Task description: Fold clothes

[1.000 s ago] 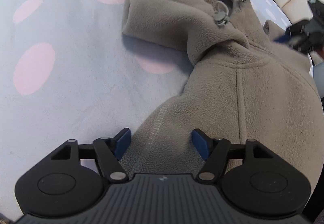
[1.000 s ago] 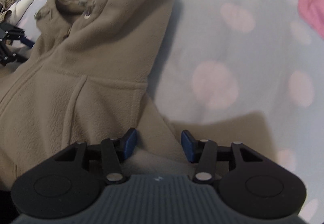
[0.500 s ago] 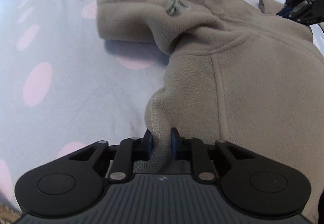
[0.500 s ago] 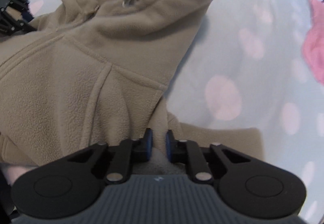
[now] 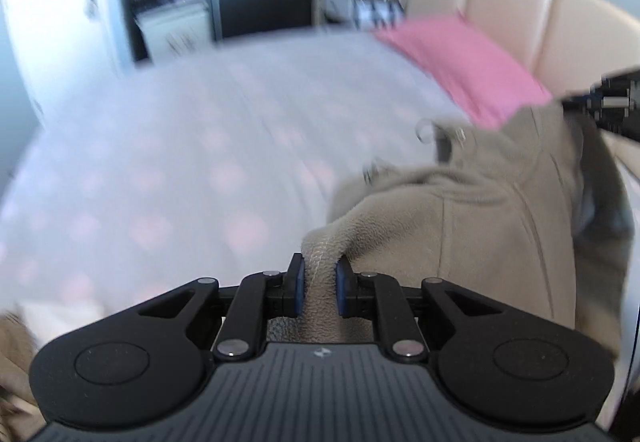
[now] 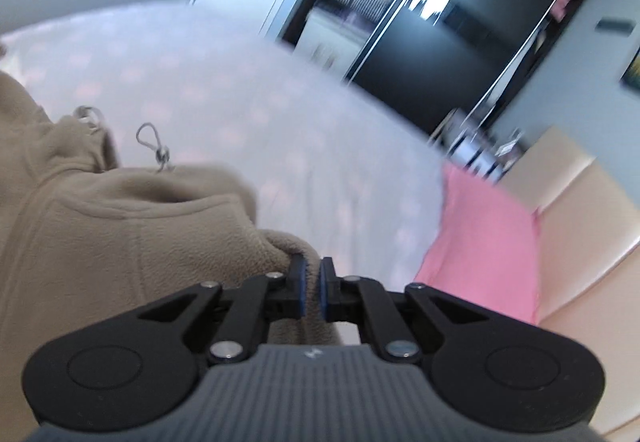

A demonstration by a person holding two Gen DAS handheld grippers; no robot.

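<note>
Left hand-held gripper (image 5: 320, 284) was nearly closed, pads clamped on seam edge of beige fleece hooded jacket (image 5: 472, 226). Jacket hung ahead and to its right, raised above bed with white sheet with pale pink dots (image 5: 180, 146). Right hand-held gripper (image 6: 311, 288) was almost closed on jacket fold (image 6: 120, 234); jacket spread to its left. Pink pillow (image 6: 488, 246) lay to right of right hand-held gripper.

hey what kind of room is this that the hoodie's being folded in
Most likely a bedroom: a bed with a polka-dot sheet, a pink pillow against a padded cream headboard, and a sliding-door wardrobe behind.
</note>
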